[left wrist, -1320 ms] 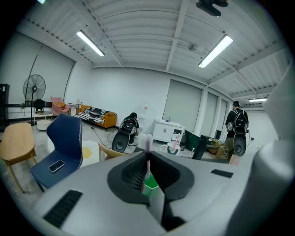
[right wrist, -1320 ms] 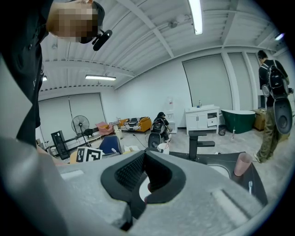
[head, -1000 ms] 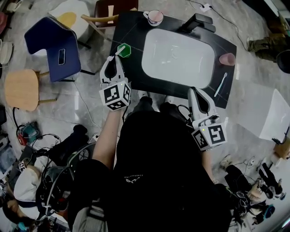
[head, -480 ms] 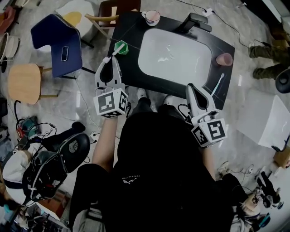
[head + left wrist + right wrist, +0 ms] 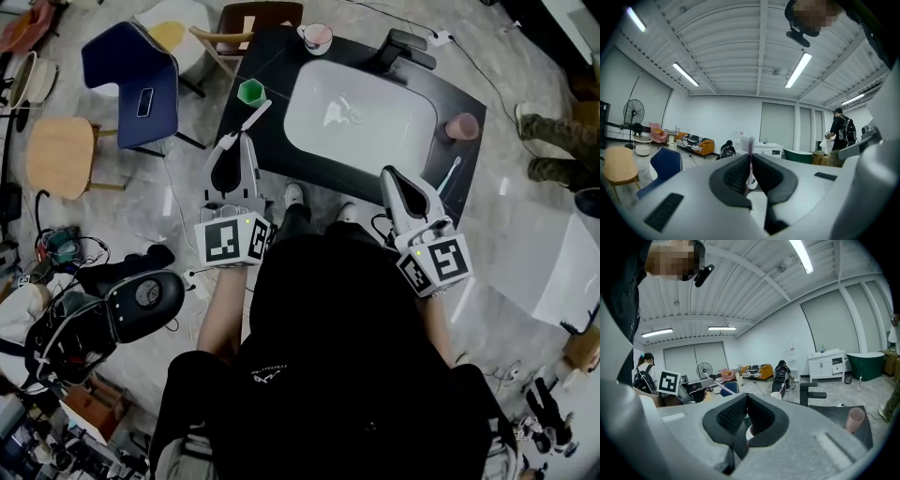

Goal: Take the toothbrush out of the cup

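The white toothbrush [image 5: 253, 116] is out of the green cup [image 5: 250, 91] and sticks forward from my left gripper [image 5: 234, 142], which is shut on its handle. The brush hangs over the black counter's [image 5: 272, 155] left edge, just short of the cup. In the left gripper view the thin handle [image 5: 750, 161] is pinched between the closed jaws, with the brush head above them. My right gripper [image 5: 389, 175] hovers at the counter's near right edge, shut on nothing. In the right gripper view its jaws [image 5: 746, 399] meet.
A white sink basin [image 5: 361, 112] fills the counter, with a black faucet [image 5: 408, 47] behind. A second toothbrush [image 5: 448, 176] lies at the right, near a pink cup [image 5: 462, 125]. A pink-and-white mug [image 5: 317, 37] stands at the back. A blue chair [image 5: 131, 84] and clutter stand to the left.
My left gripper has drawn back toward me with the toothbrush, lifting it out of the green cup. The right gripper has barely moved.
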The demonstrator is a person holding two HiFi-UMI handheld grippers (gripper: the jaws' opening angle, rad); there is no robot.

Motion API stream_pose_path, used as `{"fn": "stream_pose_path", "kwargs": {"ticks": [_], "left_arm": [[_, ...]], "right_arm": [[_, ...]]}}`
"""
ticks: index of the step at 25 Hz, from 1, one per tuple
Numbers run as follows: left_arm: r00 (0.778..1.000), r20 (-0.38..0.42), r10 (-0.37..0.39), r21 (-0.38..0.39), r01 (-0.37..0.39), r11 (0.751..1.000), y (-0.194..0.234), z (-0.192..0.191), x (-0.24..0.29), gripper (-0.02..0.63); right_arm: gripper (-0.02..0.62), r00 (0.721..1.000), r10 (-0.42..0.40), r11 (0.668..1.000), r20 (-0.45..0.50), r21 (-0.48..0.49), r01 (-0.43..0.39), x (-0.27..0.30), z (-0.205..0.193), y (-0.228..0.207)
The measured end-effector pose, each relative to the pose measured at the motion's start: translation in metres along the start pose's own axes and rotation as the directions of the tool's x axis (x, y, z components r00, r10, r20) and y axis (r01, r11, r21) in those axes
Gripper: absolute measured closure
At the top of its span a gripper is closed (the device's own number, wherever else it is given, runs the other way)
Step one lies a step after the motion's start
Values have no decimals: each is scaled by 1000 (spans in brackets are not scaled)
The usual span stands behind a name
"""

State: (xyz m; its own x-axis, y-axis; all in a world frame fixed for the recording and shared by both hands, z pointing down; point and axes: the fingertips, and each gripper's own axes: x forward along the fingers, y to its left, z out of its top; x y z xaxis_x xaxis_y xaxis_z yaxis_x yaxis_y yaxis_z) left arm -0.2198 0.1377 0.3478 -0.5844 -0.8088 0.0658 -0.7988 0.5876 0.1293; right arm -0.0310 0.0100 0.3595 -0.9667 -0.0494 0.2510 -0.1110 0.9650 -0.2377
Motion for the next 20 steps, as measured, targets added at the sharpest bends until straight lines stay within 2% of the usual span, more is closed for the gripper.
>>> {"fn": "stream_pose_path", "kwargs": {"ticks": [6, 12, 20], "left_arm": [[1000, 3, 21, 8, -21, 1000, -28, -1, -31, 588], [997, 1, 80, 1, -80, 997, -52, 2, -57, 588], [994, -7, 109, -13, -110, 994, -83, -7, -87, 588]], "right_arm": [[591, 998, 59, 998, 13, -16, -59, -13, 1, -6], [591, 993, 118, 993, 27, -27, -117, -27, 9, -14], [591, 987, 156, 988, 34, -7, -155, -52, 5, -19]]}}
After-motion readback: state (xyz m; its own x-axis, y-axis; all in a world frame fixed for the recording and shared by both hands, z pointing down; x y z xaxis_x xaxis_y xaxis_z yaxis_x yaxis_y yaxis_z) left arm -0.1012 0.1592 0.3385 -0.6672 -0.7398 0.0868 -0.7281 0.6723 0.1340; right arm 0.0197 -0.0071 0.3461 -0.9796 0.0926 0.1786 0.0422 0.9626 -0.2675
